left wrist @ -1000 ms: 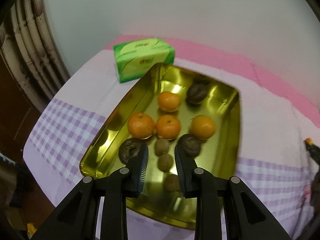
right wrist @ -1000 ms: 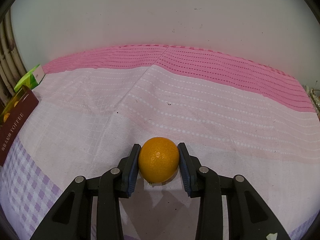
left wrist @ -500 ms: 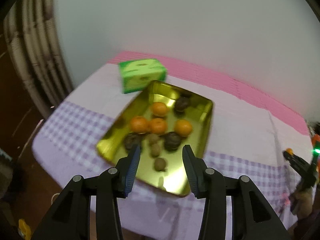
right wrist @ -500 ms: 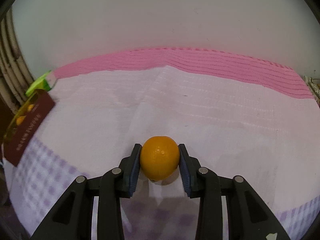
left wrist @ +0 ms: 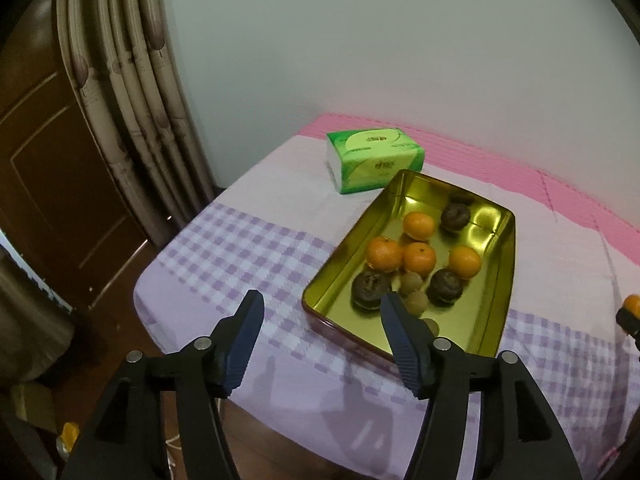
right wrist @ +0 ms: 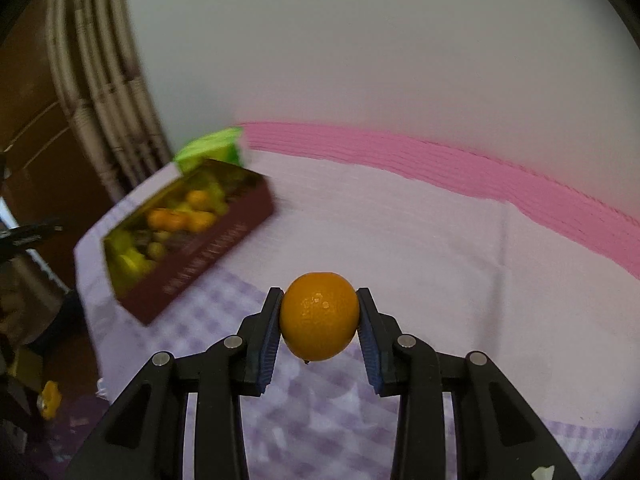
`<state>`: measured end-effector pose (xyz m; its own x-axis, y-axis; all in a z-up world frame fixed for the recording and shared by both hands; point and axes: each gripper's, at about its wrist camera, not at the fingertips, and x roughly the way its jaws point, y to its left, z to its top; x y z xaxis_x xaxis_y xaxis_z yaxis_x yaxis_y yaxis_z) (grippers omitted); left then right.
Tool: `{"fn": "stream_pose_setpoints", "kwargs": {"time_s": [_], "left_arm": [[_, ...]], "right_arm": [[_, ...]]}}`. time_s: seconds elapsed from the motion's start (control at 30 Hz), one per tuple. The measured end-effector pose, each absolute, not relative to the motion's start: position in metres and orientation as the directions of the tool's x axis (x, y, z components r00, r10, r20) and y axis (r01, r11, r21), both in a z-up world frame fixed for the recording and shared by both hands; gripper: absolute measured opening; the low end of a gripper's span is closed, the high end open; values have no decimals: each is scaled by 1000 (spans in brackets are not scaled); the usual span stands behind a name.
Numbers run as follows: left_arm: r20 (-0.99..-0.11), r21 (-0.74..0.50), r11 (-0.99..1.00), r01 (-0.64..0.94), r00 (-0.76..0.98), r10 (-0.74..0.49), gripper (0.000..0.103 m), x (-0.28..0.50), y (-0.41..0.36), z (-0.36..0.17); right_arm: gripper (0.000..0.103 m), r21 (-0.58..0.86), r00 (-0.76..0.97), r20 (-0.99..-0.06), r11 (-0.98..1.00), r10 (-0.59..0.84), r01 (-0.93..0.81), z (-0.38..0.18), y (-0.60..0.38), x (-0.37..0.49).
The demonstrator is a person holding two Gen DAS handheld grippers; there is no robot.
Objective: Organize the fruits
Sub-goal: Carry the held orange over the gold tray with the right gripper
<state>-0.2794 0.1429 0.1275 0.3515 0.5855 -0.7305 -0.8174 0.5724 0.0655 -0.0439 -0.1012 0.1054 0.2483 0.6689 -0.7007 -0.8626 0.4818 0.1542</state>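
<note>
A gold tin tray (left wrist: 505, 280) lies on the table and holds several oranges (left wrist: 419, 259), dark round fruits (left wrist: 370, 289) and small brown fruits (left wrist: 412, 303). My left gripper (left wrist: 320, 320) is open and empty, raised above the table's near edge, left of the tray. My right gripper (right wrist: 319, 320) is shut on an orange (right wrist: 319, 316) and holds it above the tablecloth. The tray also shows blurred in the right wrist view (right wrist: 224, 236), to the left of the held orange.
A green tissue pack (left wrist: 372, 164) sits behind the tray near the wall. The table has a pink and purple-checked cloth (left wrist: 248, 248). A curtain (left wrist: 132, 92) and a brown door (left wrist: 44, 168) stand to the left. The table's edge drops off near my left gripper.
My left gripper has pulled back and up from the tray and opened wide. My right gripper has lifted the orange off the cloth and swung toward the tray.
</note>
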Motion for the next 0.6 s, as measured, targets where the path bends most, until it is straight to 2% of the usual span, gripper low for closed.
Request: {"fn": "stream_pose_setpoints", "kwargs": {"time_s": [0.07, 0.27, 0.37, 0.6], "left_arm": [[-731, 69, 569, -819, 347, 588, 68, -280, 145, 127], [-713, 93, 554, -827, 333, 617, 70, -282, 147, 129], [-692, 123, 522, -844, 305, 655, 75, -286, 149, 133], [-691, 115, 499, -859, 292, 661, 76, -291, 156, 133]], "right_arm": [[33, 166, 218, -694, 448, 686, -879, 112, -85, -56], [34, 207, 126, -684, 357, 718, -911, 124, -45, -83], [34, 241, 66, -677, 306, 733, -921, 128, -26, -94], [34, 241, -37, -688, 179, 725, -954, 128, 36, -132]]}}
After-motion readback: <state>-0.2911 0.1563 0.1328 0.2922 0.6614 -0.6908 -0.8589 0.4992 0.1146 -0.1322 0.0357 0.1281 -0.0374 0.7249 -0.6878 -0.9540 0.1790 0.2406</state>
